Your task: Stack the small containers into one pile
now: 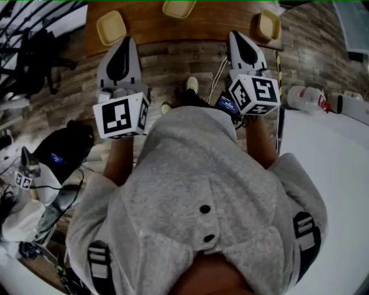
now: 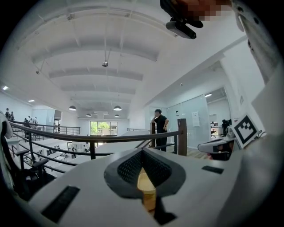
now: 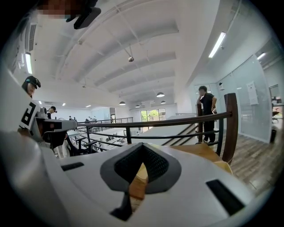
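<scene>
Meeting at their tips, the fingers of the left gripper (image 2: 143, 151) were closed on nothing. Only a thin yellowish strip showed through the slit beneath them, and I could not tell what it was. The right gripper (image 3: 142, 147) was pinched together the same way and empty, with a strip of wood colour in its slit.

Both grippers were held out side by side in front of the person's chest, well apart from each other, with their noses pointing toward a wooden table (image 1: 219, 26) ahead.

Three small yellow containers lay on that table, all separate and none stacked:
- The left container (image 1: 111, 27) sat near the left gripper's nose.
- The middle container (image 1: 179, 7) sat farther back between the two grippers, cut off by the top of the head view.
- The right container (image 1: 269, 25) sat at the table's right end, near the right gripper's nose.

The person wore a grey hooded top (image 1: 196, 190). A black bag (image 1: 63, 150) sat on the plank floor (image 1: 190, 60) to the left. Beyond the table ran a dark railing (image 2: 88, 138), where a person in black (image 3: 206, 104) stood.
</scene>
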Tool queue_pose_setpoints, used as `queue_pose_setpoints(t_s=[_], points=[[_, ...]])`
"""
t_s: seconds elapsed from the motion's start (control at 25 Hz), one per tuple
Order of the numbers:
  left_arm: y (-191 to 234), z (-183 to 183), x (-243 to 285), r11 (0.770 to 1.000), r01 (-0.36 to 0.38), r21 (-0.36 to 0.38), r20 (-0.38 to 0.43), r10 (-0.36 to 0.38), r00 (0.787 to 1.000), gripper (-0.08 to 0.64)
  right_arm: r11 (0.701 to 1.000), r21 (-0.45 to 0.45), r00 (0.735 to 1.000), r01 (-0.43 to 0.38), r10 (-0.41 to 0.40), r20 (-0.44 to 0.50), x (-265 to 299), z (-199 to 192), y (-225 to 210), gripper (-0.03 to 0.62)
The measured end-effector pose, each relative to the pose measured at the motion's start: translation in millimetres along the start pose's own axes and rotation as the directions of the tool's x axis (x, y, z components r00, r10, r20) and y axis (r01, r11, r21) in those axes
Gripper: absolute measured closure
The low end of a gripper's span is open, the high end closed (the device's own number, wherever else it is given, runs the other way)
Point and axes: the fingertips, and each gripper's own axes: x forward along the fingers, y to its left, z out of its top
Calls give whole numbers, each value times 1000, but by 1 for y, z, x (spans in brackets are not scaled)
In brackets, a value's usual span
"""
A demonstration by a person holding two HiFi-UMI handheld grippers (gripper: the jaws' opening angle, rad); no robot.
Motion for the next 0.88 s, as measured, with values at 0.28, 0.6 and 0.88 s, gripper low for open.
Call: queue_pose_setpoints(t_s=[0.28,0.6,0.88], points=[[-3,-3,40,1000,1,-8,-20,-2,1000,548,1000,10,1000,8,-8,-12,28,0,-27,577],[1,-6,77,999,-34,-11,-60,33,998,548,1000,-5,1000,3,-4,-22,60,7,-53,577],[5,-3,110,999,-39,-6,-74,38,997,548,999,-32,1000,-3,2,-27,86,17,-69,577]])
